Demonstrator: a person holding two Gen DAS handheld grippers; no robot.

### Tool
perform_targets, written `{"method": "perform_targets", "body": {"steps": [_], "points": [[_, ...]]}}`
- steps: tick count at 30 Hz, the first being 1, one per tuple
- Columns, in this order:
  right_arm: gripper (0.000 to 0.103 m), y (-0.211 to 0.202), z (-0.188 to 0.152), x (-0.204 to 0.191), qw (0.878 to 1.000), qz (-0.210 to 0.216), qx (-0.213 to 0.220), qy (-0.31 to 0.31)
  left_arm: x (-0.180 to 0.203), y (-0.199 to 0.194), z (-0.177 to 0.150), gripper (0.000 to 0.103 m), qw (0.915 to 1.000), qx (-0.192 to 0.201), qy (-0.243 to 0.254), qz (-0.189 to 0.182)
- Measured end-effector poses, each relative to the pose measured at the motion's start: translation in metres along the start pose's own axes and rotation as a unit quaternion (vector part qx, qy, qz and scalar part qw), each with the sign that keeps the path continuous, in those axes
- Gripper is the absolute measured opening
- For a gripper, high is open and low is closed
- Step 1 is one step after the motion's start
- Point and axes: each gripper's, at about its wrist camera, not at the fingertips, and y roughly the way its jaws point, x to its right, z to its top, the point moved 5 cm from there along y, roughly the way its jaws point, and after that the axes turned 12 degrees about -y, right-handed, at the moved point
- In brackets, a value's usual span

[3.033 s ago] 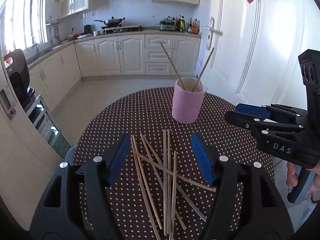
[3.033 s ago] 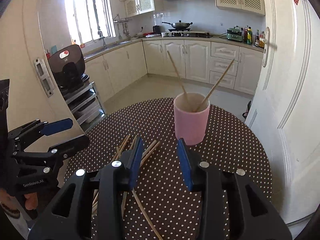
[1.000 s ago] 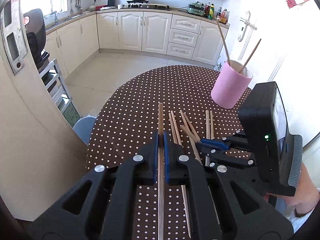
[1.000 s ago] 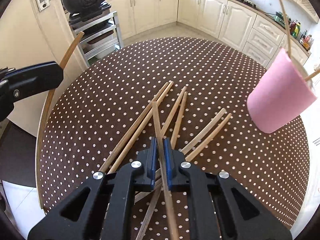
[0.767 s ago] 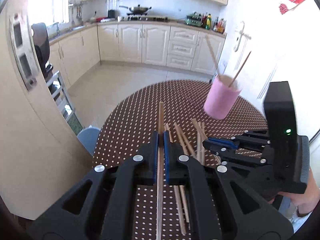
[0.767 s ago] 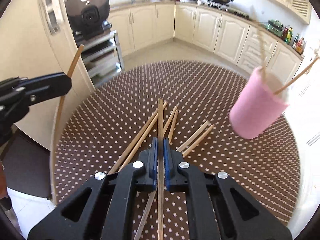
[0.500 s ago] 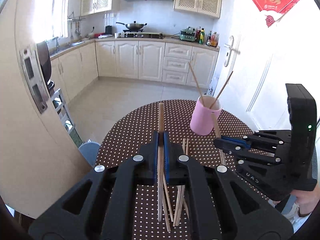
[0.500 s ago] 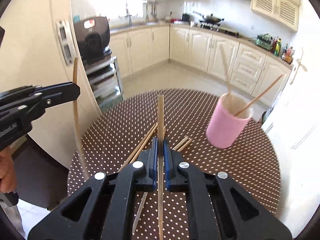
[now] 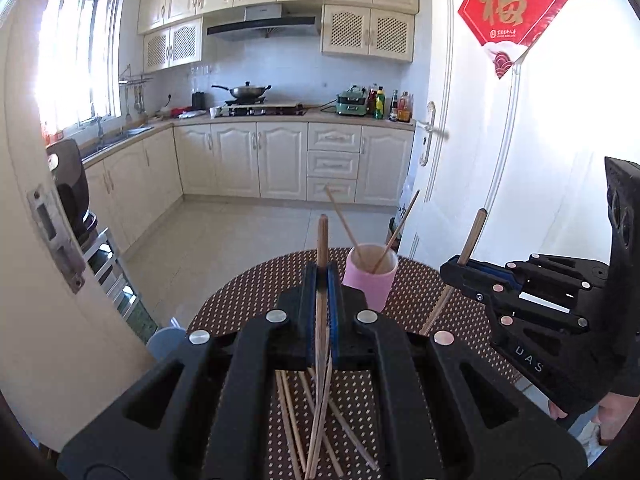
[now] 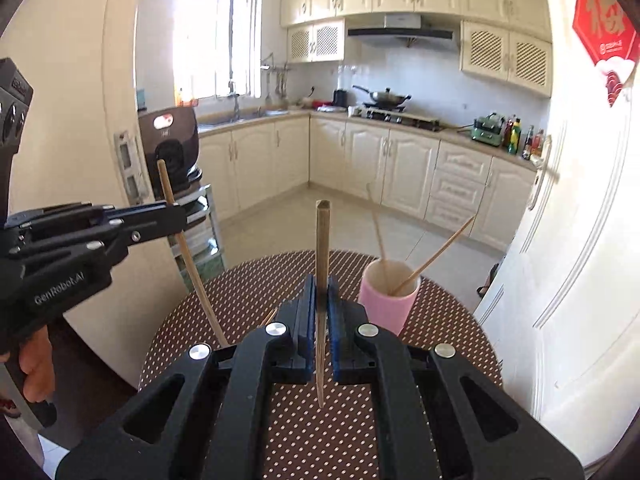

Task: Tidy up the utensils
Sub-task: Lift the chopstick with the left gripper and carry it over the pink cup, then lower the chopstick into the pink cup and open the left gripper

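My left fingers (image 9: 321,280) are clamped on one chopstick (image 9: 322,240), and my right fingers (image 10: 321,292) are clamped on another chopstick (image 10: 322,240). Each stick stands nearly upright in its grip, above the dotted bench (image 10: 440,304). The pink cup (image 9: 370,280) stands toward the far edge of the bench with two chopsticks already leaning in it, just right of my left fingers in the left view. More loose chopsticks (image 9: 292,420) lie crossed on the bench below my left grip.

These sticks look light, thin and stiff, so I judge they will not sag, but smooth wood can swivel between flat pads. I hold each one partway along, with a long end above and below. Lowering the bottom tip into the cup calls for a steady tilt, since the cup looks light enough to tip if nudged.
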Motion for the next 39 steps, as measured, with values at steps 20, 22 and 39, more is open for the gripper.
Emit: {"method": "perform_targets", "body": {"steps": [20, 22, 39], "points": [[0.004, 0.01, 0.041, 0.098, 0.99, -0.084, 0.1, 0.059, 0.06, 0.08, 0.079, 0.006, 0.9936, 0.094, -0.027, -0.057], [0.004, 0.015, 0.038, 0.103, 0.989, -0.085, 0.102, 0.065, 0.06, 0.086, 0.082, 0.006, 0.9923, 0.105, -0.036, -0.056], [0.004, 0.04, 0.023, 0.106, 0.988, -0.077, 0.103, 0.091, 0.049, 0.139, 0.034, 0.006, 0.9957, 0.068, -0.03, -0.055]]}}
